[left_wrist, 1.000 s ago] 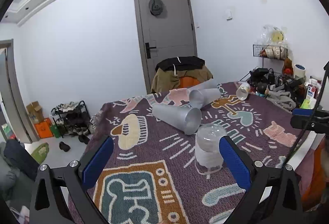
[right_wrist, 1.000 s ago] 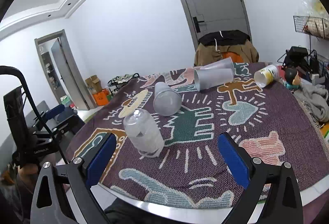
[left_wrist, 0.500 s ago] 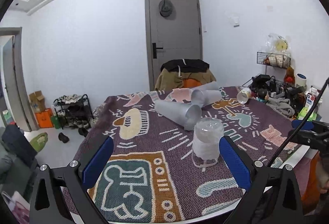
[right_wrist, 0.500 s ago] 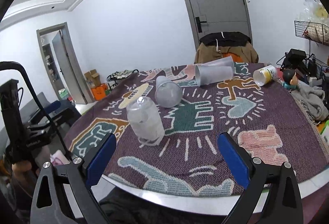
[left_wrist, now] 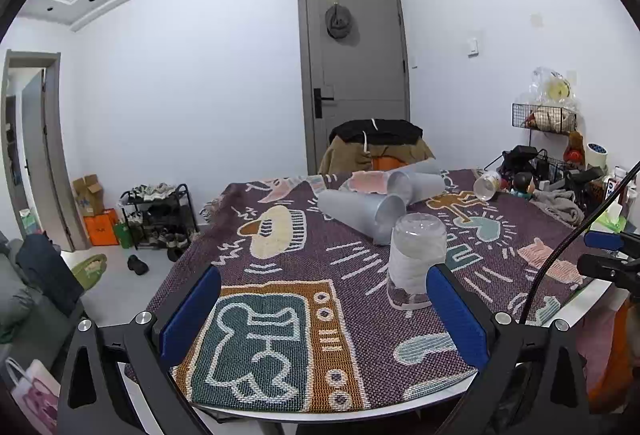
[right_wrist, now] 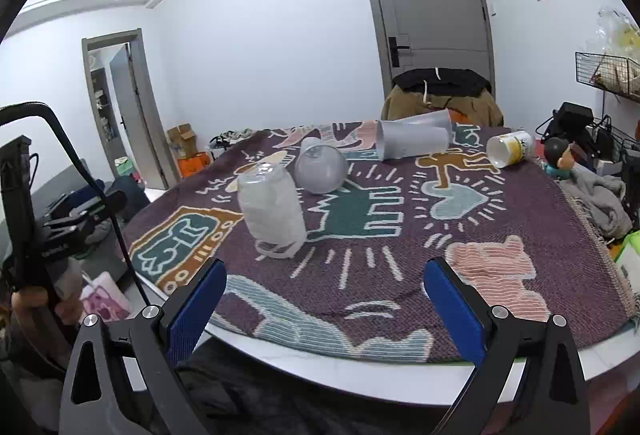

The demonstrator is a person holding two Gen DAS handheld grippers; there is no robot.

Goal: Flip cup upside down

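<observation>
A clear plastic cup (left_wrist: 416,261) stands upside down, mouth on the patterned cloth, near the table's front. It also shows in the right wrist view (right_wrist: 272,213). My left gripper (left_wrist: 324,309) is open and empty, back from the cup, which sits just beyond its right finger. My right gripper (right_wrist: 324,301) is open and empty at the table's near edge, with the cup ahead to its left. The right gripper also shows at the left wrist view's right edge (left_wrist: 608,255).
A frosted cup (left_wrist: 362,213) lies on its side behind the upturned one. Two more frosted cups (right_wrist: 412,139) lie at the back. A yellow-white cup (right_wrist: 508,149) lies on its side. Clutter (left_wrist: 556,187) fills the right edge. A draped chair (left_wrist: 376,147) stands behind.
Both grippers have drawn back and lowered away from the upturned cup. The cup stands where it was, and both grippers stay open.
</observation>
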